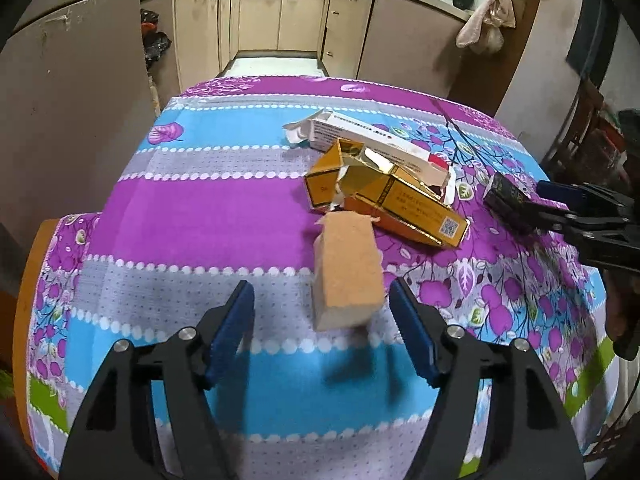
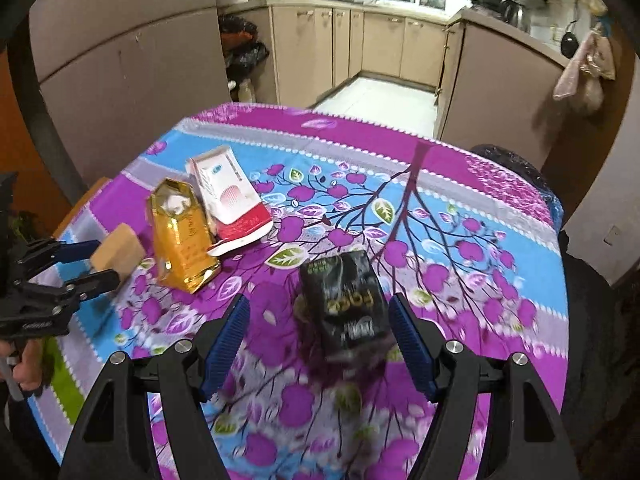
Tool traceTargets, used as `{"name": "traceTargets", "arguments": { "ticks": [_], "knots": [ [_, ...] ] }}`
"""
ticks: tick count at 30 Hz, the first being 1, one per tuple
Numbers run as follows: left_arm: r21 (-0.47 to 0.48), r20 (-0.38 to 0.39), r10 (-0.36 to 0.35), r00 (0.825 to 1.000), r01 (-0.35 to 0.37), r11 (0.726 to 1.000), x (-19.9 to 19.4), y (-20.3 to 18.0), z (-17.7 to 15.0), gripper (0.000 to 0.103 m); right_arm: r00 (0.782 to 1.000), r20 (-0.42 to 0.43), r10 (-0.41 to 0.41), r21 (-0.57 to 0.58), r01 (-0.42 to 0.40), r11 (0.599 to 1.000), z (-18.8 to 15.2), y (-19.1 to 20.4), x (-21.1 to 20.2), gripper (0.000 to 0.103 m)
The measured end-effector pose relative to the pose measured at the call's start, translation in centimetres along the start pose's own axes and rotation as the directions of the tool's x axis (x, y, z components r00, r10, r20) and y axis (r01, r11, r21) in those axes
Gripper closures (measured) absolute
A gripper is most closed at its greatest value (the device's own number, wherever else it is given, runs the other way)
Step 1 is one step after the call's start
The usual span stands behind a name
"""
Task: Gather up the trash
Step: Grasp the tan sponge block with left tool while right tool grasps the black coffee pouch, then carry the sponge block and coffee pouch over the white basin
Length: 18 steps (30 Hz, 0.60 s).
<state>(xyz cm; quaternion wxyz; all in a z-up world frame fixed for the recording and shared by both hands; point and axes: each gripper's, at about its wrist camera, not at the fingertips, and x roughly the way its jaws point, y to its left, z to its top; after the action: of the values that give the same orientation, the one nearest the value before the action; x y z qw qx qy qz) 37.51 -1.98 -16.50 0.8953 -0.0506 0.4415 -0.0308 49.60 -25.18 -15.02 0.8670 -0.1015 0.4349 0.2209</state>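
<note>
A plain brown cardboard box (image 1: 346, 276) lies on the purple and blue tablecloth (image 1: 192, 216), between the open fingers of my left gripper (image 1: 322, 308). The box also shows in the right wrist view (image 2: 118, 254) with the left gripper (image 2: 86, 264) around it. A black box with gold lettering (image 2: 350, 304) lies blurred between the open fingers of my right gripper (image 2: 318, 320). In the left wrist view the black box (image 1: 508, 200) sits at the right gripper's tips (image 1: 536, 208). A torn gold box (image 1: 384, 196) and a white and red box (image 1: 376, 144) lie behind.
The table stands in a kitchen with beige cabinets (image 1: 260, 20) at the back. Black bags (image 2: 244, 48) sit by the left cabinet. A dark bag (image 2: 516, 168) shows past the table's far right edge. The gold box (image 2: 182, 232) and white and red box (image 2: 232, 200) lie left of the right gripper.
</note>
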Motion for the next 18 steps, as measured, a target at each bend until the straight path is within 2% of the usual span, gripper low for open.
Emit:
{"name": "traceTargets", "arguments": {
  "ticks": [3,5,7,9,11,12,15,18],
  "knots": [
    [0.007,0.006,0.024,1.000,-0.024,1.000,0.5,-0.4,0.0,0.035,0.999,-0.031,-0.028,-0.003,0.028,1.000,0.3,-0.1,1.6,0.032],
    [-0.005,0.015,0.029,0.999,-0.029,1.000,0.5,-0.4,0.0,0.036,0.998,-0.039,-0.050,0.001,0.051,0.999,0.3,-0.1,2.2,0.042],
    [-0.018,0.023,0.042,0.999,-0.042,0.999,0.4,-0.2,0.1,0.047,0.997,-0.029,-0.067,0.026,0.067,0.997,0.1,-0.5,2.3,0.053],
    [-0.022,0.033,0.047,0.998,-0.046,0.999,0.4,-0.1,0.1,0.062,0.998,-0.014,-0.065,0.056,0.065,0.996,-0.2,-0.8,2.1,0.056],
    [-0.017,0.039,0.050,0.998,-0.049,0.999,0.3,-0.2,0.0,0.074,0.996,-0.002,-0.089,0.063,0.089,0.994,-0.4,-0.5,2.0,0.058],
    [-0.022,0.043,0.046,0.998,-0.045,0.999,0.3,-0.2,-0.1,0.076,0.995,0.005,-0.102,0.064,0.101,0.993,-0.6,-0.3,1.8,0.062],
    [-0.032,0.050,0.048,0.998,-0.047,0.998,-0.1,0.1,-0.4,0.077,0.990,0.046,-0.134,0.108,0.128,0.986,-1.4,0.3,0.3,0.068],
    [-0.033,0.082,0.051,0.995,-0.048,0.998,-1.4,0.3,-0.8,0.077,0.982,0.108,-0.157,0.166,0.138,0.976,-2.7,1.1,-2.6,0.069]
  ]
}}
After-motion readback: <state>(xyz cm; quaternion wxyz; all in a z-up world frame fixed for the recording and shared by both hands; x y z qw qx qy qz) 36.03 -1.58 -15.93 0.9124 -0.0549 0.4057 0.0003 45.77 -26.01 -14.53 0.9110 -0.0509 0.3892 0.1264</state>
